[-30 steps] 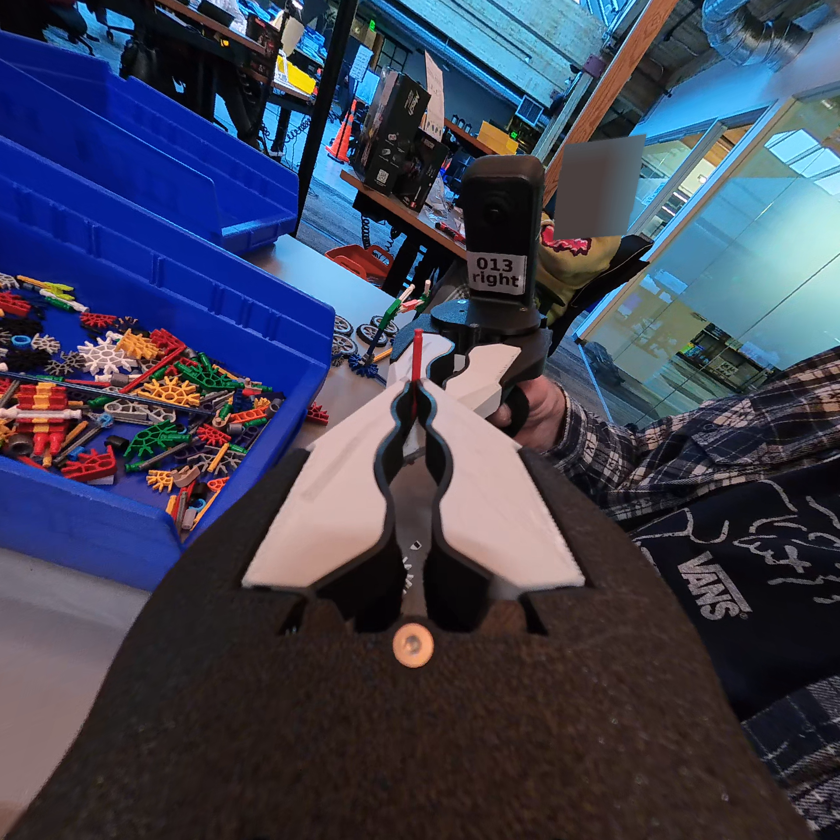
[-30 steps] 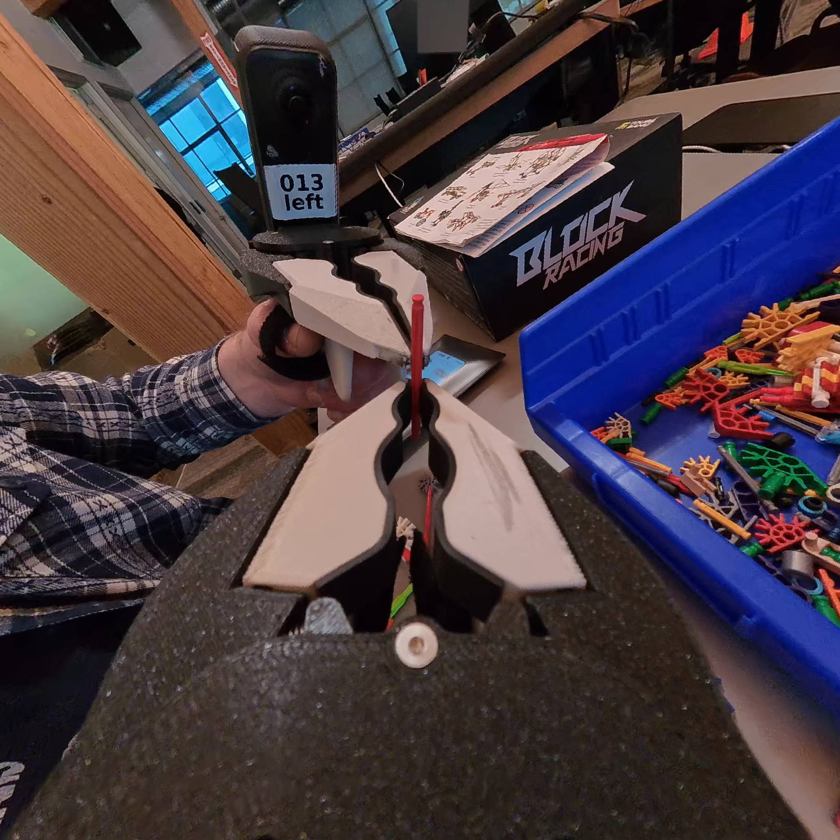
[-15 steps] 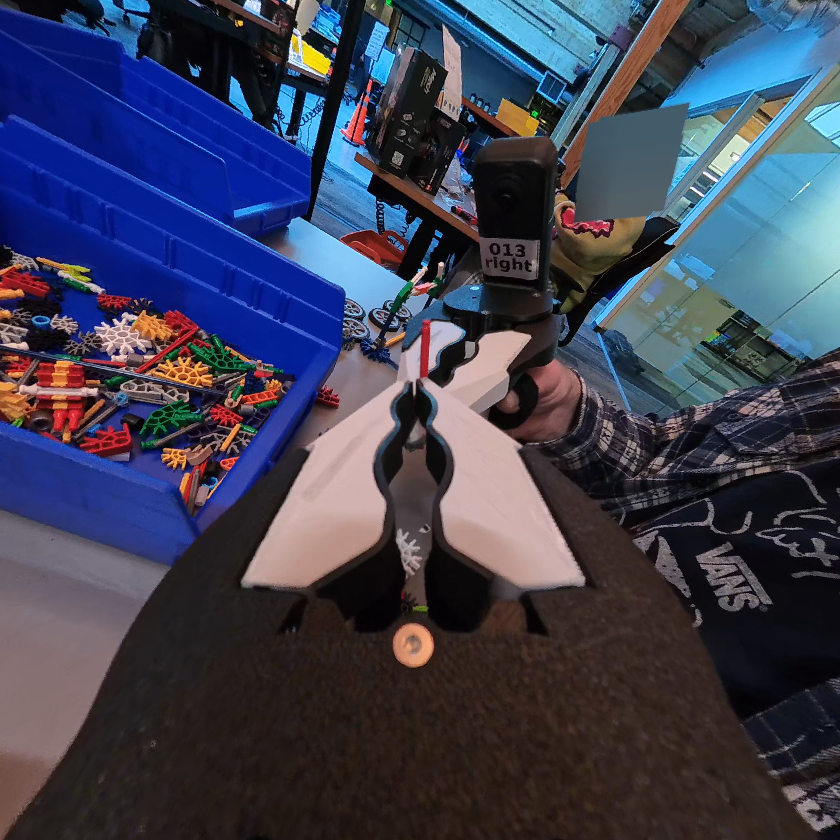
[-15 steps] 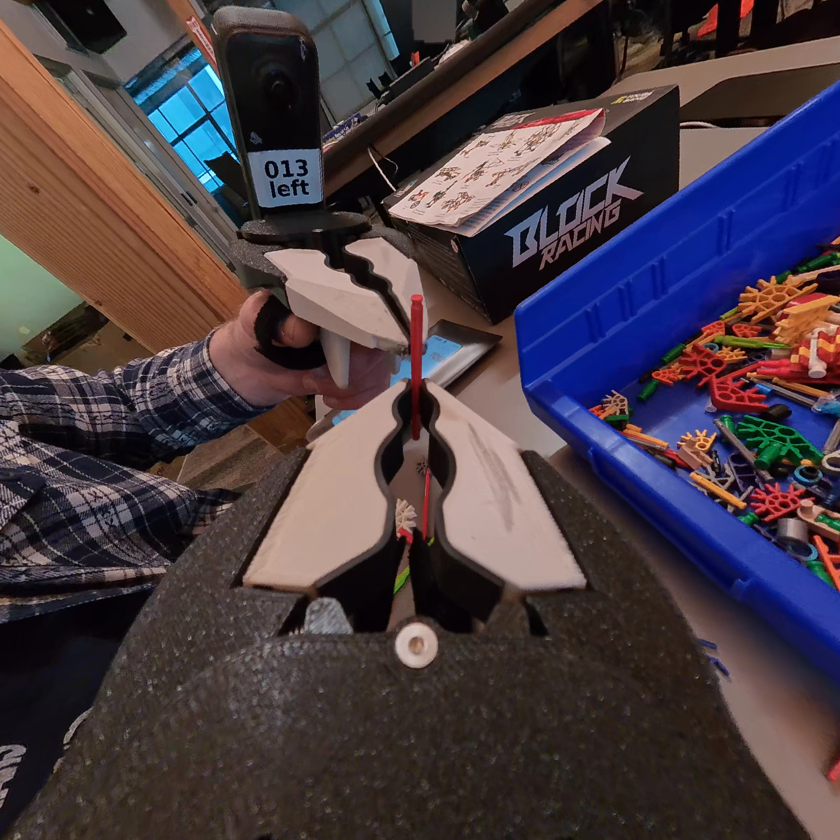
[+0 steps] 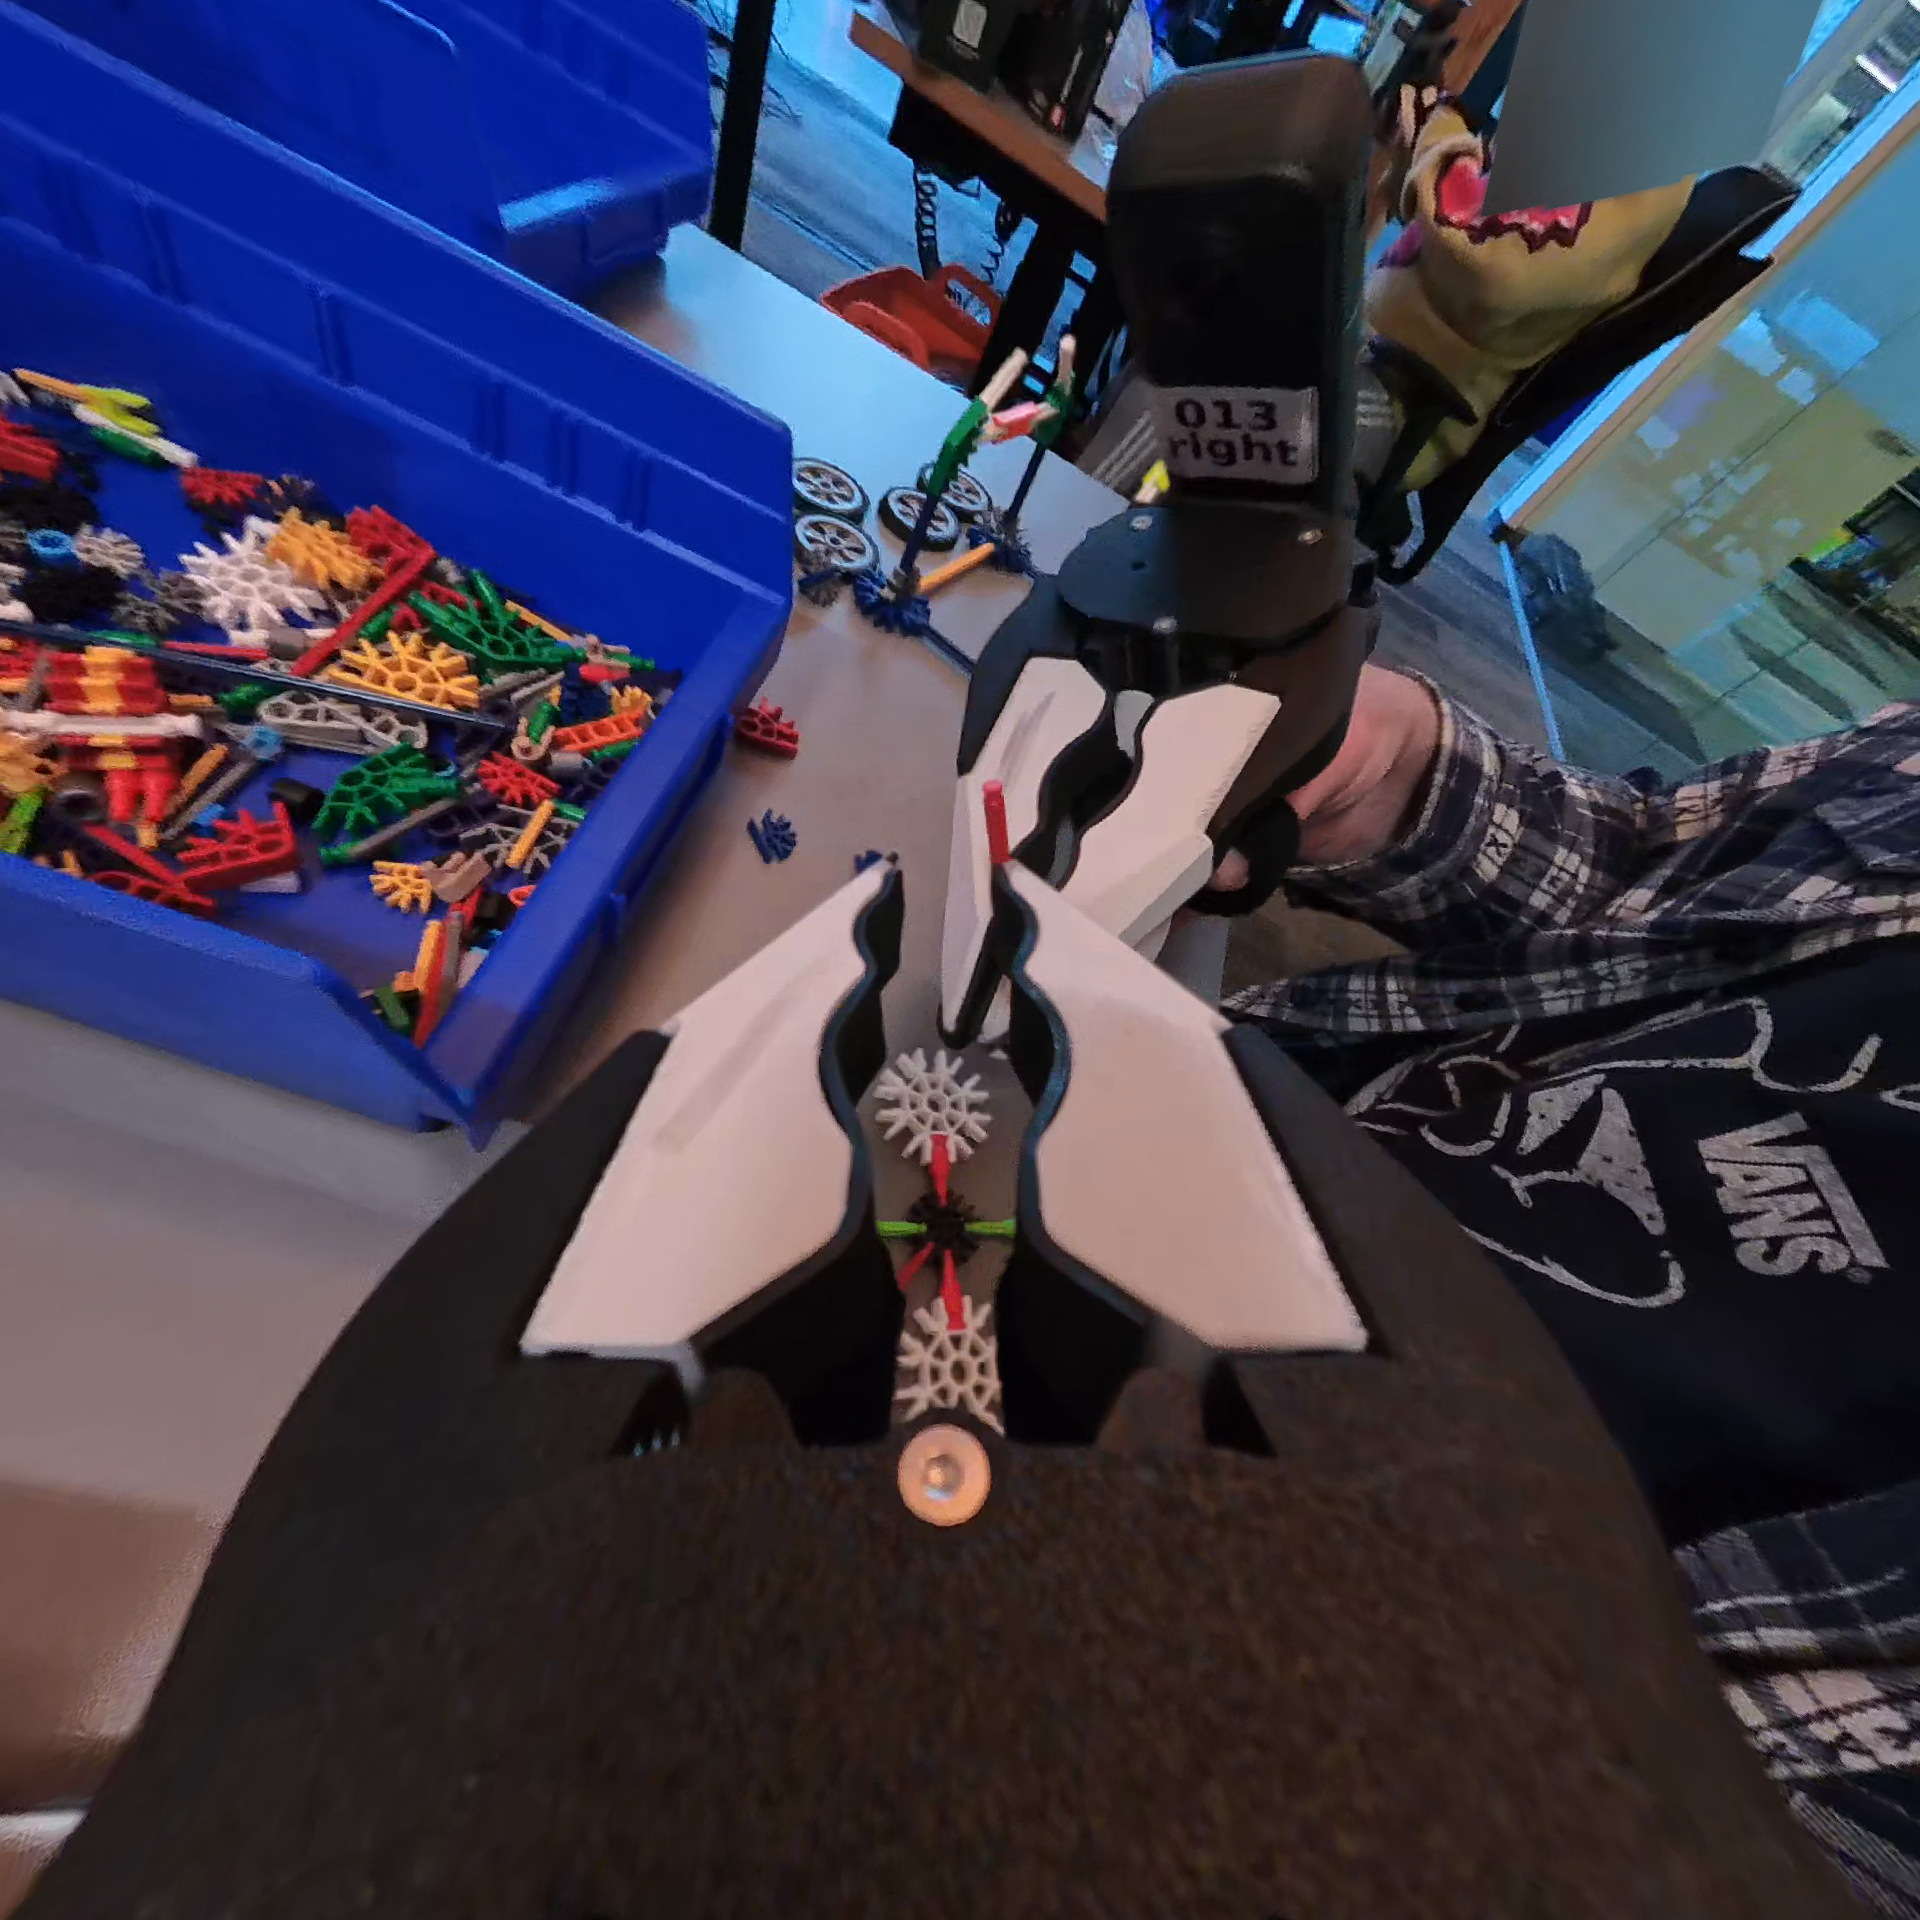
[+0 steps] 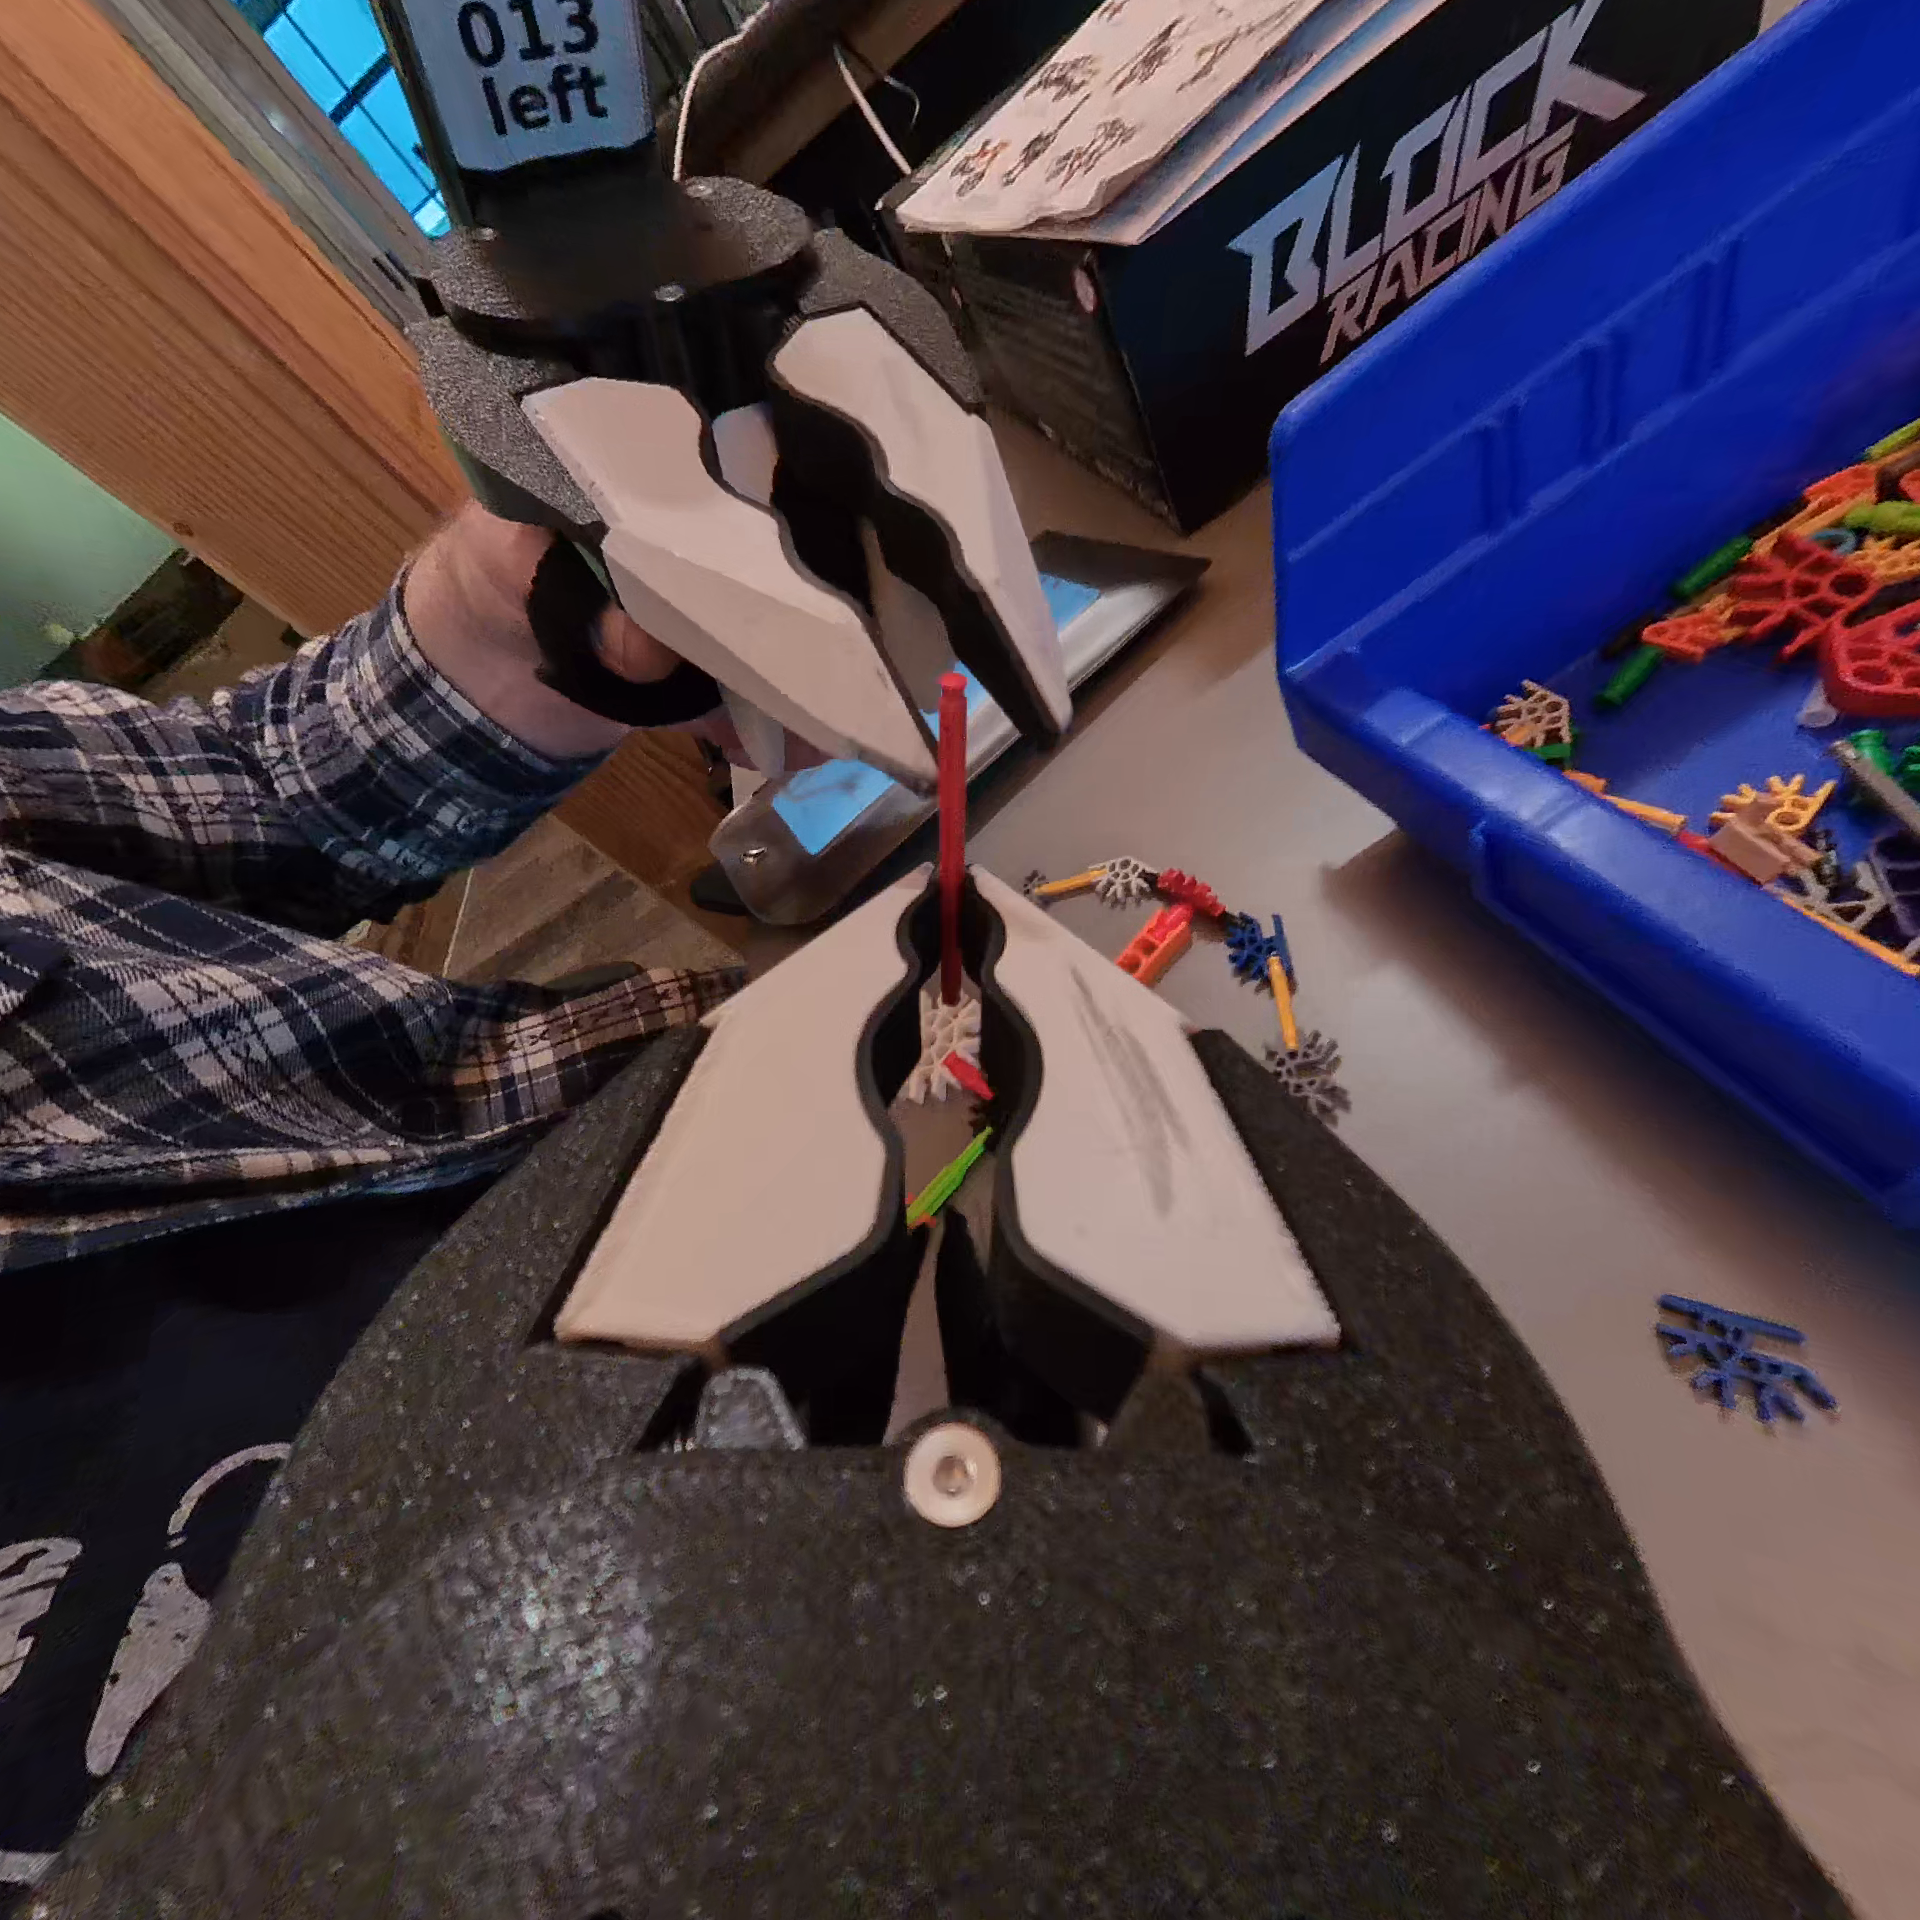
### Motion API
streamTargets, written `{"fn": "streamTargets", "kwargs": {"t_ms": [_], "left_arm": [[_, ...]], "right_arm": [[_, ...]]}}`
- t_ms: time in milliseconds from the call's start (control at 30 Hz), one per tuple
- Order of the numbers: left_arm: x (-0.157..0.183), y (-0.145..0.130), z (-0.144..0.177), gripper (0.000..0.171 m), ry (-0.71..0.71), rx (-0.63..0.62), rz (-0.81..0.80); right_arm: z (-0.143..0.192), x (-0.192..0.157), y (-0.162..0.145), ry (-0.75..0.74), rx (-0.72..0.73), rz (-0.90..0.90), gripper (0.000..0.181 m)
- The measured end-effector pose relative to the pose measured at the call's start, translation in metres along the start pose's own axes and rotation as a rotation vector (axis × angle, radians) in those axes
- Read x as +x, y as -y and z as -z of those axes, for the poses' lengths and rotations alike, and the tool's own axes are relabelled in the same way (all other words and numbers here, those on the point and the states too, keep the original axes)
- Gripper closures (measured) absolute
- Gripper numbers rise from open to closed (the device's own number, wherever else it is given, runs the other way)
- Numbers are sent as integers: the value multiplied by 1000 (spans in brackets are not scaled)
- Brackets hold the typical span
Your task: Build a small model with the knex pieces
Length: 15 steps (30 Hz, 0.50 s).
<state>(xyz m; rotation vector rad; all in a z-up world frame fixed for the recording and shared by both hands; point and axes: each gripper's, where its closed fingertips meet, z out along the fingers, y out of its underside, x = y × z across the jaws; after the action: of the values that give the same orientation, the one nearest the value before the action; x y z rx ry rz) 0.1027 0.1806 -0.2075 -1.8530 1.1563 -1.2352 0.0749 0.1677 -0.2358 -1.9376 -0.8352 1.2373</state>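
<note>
At the desk's near edge: we see the right gripper (image 6: 951, 883) pinching a red rod (image 6: 952, 831).
The left gripper (image 5: 945, 883), jaws parted and empty, faces it beside the blue bin (image 5: 623, 436).

I count two grippers (image 5: 940, 883) (image 6: 951, 883), three blue bins (image 5: 582, 582), one black printed box (image 6: 1351, 260), three small spoked wheels (image 5: 831, 488) on the surface (image 5: 883, 686), and two white snowflake connectors (image 5: 930, 1101) joined by red rods.
</note>
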Motion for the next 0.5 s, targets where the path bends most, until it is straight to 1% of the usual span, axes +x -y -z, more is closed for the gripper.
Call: {"fn": "streamTargets", "kwargs": {"t_ms": [133, 200, 300, 400, 467, 500], "left_arm": [[4, -3, -4, 156, -17, -9, 0], [8, -2, -4, 162, -44, -3, -9], [13, -2, -3, 161, -63, -8, -43], [22, 2, -1, 155, -115, 12, -55], [20, -2, -4, 155, -101, -13, -65], [20, -3, -6, 159, -100, -20, -71]], "right_arm": [[-1, -2, -4, -3, -9, 2, 181], [-1, -2, -6, 0, -17, -1, 181], [-2, -4, -7, 2, -31, 5, 181], [-4, -5, -6, 5, -40, 6, 181], [-5, -6, -5, 2, -49, 18, 181], [-6, -6, -4, 0, -52, 24, 181]]}}
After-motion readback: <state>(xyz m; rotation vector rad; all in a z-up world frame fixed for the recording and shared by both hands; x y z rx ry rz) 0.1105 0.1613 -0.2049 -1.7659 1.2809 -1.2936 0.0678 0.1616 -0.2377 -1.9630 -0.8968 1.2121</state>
